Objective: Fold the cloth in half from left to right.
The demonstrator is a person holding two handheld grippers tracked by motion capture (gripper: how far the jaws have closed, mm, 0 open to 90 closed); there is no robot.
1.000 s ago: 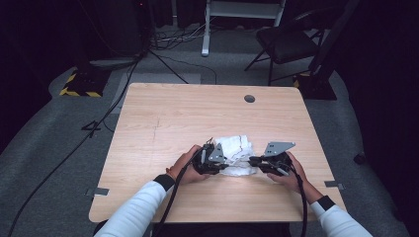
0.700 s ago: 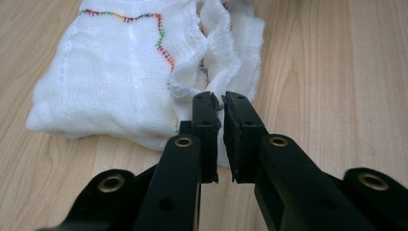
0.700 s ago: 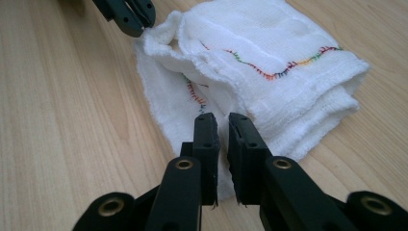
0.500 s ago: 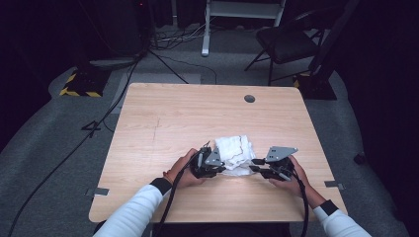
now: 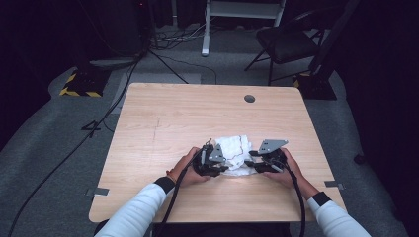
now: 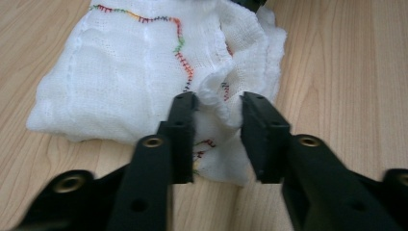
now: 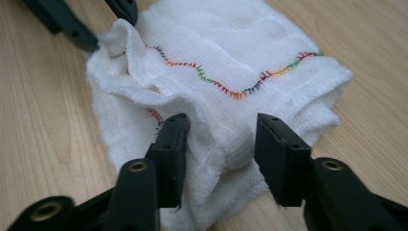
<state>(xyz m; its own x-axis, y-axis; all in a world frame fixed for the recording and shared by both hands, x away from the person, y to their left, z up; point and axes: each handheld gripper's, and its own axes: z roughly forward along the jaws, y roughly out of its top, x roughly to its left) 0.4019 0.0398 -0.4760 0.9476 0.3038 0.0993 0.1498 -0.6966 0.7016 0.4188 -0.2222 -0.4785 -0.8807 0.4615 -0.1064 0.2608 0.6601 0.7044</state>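
On the grey floor at the left lie a yellow-and-black striped block [image 5: 78, 85] and trailing cables [image 5: 106, 116]. The light wooden table [image 5: 163, 118] has a round cable hole [image 5: 249, 98] near its far edge. Near the front edge, the left gripper [image 5: 223, 165] pinches a fold of the white cloth [image 5: 235, 149] — a rumpled heap with multicoloured stitching. The right gripper [image 5: 248, 163] straddles the cloth's other end, its jaws having just been opening. A black chair [image 5: 286, 44] stands beyond.

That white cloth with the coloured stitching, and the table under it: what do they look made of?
The white cloth looks like soft, matte woven cotton gauze: an open weave shows, and it crumples limply. The table looks like light wood or wood-look laminate: fine grain lines, smooth low sheen.
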